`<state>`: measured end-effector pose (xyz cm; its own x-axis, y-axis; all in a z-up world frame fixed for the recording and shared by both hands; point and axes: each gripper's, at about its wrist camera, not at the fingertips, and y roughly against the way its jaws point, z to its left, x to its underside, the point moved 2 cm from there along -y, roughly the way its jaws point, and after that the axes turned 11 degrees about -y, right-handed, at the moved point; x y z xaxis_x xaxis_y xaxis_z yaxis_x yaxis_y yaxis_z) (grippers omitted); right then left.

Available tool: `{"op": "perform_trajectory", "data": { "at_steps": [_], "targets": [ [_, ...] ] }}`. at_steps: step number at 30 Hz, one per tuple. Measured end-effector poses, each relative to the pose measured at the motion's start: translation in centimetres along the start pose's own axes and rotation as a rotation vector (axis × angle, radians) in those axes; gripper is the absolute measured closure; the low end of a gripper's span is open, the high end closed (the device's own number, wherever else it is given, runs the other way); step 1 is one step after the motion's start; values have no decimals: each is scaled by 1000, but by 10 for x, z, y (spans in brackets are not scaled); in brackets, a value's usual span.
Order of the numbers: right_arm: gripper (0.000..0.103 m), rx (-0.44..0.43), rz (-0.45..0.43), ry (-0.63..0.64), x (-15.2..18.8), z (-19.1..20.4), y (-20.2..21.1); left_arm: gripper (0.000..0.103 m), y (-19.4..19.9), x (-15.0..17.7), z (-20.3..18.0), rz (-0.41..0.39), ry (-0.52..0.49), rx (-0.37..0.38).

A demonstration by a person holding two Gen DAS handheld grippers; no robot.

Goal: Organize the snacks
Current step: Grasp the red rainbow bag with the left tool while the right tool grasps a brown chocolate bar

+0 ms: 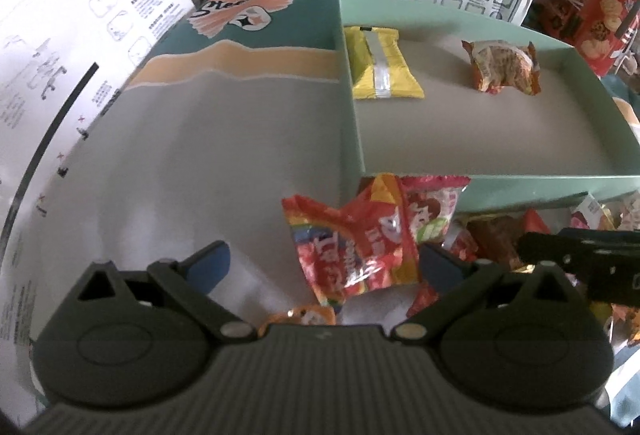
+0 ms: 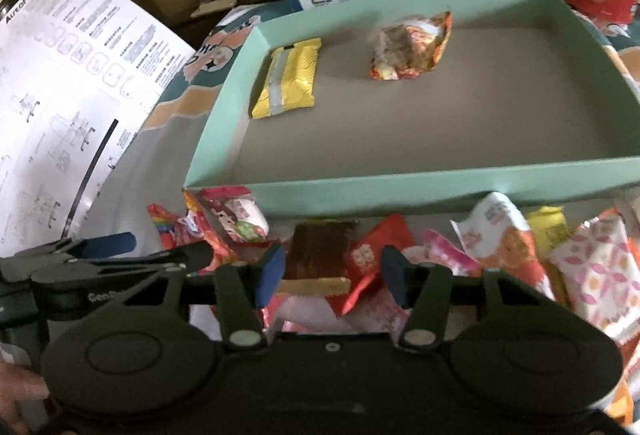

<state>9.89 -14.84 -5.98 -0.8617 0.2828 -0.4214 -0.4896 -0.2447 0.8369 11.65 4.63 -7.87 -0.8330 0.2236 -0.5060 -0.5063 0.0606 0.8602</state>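
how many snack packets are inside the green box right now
2. A yellow foil packet with a silver strip lies near the far left corner of the mint-green cardboard box; a crinkled orange wrapper sits near the far wall's middle. Nothing seems hidden.

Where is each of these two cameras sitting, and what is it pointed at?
Left wrist: sits on the left tongs, looking forward over the rainbow snack packet; the right tongs' black tip shows at its right edge.
Right wrist: sits on the right tongs, above the snack pile; the left tongs and a bit of hand show at left.
Both see the green box holding a yellow packet.
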Motion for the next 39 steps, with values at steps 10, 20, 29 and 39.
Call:
{"op": "perform_trajectory", "data": {
  "at_steps": [10,20,29,39],
  "targets": [
    [49,34,13,99,-1,17,-21,0,-11,5,27,30,22,-35],
    [70,61,-7,182,12,21,-16,0,-20,2,16,44,-10,-10],
    [89,21,48,127,16,8,-13,63,-15,4,6,34,-37,87],
    [69,3,53,182,19,30,-17,62,-10,14,36,45,15,97]
  ]
}}
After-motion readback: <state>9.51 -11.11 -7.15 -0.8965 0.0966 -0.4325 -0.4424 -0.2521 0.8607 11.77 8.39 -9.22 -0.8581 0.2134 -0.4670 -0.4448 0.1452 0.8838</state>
